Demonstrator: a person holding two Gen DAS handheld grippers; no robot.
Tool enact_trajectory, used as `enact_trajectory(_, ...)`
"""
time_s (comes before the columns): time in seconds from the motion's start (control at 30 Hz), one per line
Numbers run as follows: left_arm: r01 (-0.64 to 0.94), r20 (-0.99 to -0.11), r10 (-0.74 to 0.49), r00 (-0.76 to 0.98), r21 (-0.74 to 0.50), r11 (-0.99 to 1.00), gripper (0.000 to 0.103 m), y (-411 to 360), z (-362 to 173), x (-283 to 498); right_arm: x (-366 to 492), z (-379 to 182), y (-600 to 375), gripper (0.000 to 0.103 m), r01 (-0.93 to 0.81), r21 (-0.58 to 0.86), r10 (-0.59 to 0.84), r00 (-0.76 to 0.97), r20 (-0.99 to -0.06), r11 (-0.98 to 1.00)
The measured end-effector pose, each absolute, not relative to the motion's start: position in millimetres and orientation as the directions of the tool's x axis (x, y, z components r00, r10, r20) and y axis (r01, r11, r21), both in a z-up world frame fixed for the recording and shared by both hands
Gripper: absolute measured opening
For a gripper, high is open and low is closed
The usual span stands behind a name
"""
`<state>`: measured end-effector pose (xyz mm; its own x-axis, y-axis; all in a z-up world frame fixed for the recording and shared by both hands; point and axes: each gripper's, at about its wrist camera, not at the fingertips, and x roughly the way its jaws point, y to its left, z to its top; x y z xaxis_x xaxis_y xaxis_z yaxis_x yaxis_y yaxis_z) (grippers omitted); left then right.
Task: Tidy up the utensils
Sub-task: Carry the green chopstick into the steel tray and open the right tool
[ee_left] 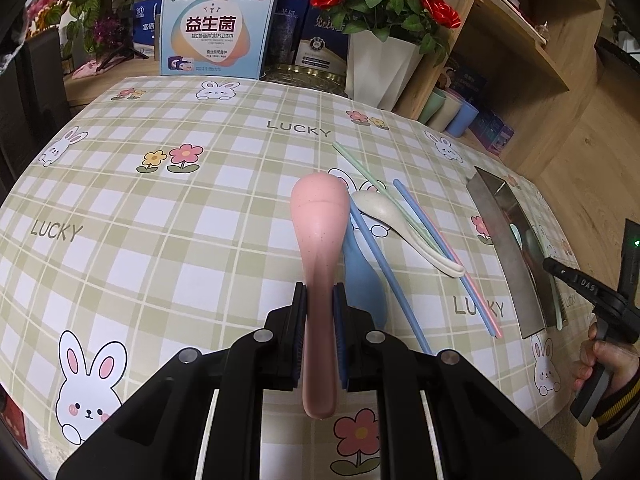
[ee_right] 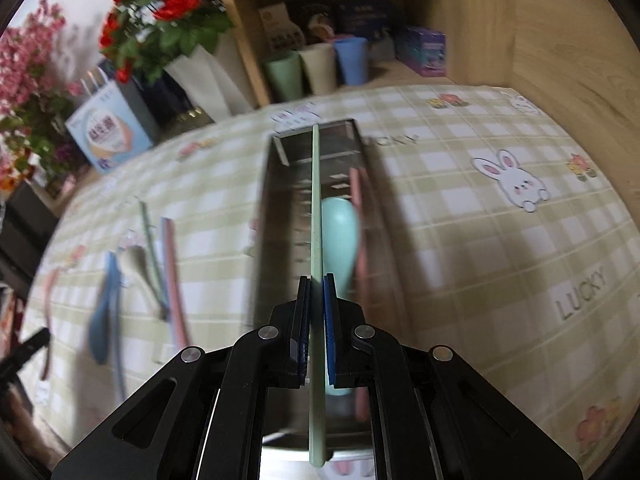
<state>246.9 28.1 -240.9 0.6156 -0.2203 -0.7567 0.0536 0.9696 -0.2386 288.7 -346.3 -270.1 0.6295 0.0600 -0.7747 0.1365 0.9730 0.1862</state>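
Carrying green chopstick (ee_right: 316,216) over metal tray (ee_right: 267,216), right gripper (ee_right: 317,316) clamped on it | left gripper (ee_left: 320,332) clamps pink spoon (ee_left: 318,240) | next: lower, release into tray

left hand-held gripper (ee_left: 320,296): clamped, angled downward | right hand-held gripper (ee_right: 317,292): clamped, angled downward

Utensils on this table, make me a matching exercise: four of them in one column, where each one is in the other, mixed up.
1. pink spoon
2. green chopstick
3. teal spoon
4. white spoon

A. lying in the metal tray
B. held in the left tongs
C. lying on the tablecloth
D. held in the right tongs

Pairs: 1-B, 2-D, 3-A, 4-C
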Motion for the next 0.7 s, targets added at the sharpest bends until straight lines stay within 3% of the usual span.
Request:
enact_trajectory(0.2, 0.046, -0.757, -0.223, 0.614, -0.248, 0.968, 0.013, 29.9, -242.7, 248.3, 295.5, -277.3, -351.1, 0.006, 0.136, 0.096, -0.003, 0.592, -0.806, 0.986)
enact_trajectory(0.7, 0.04, -0.76, -0.241, 0.604, -0.272, 0.961, 0.013, 33.3, -246.3, 252.9, 311.9, -283.2, -351.7, 0.008, 0.21, 0.047, -0.076, 0.541, -0.837, 0.977)
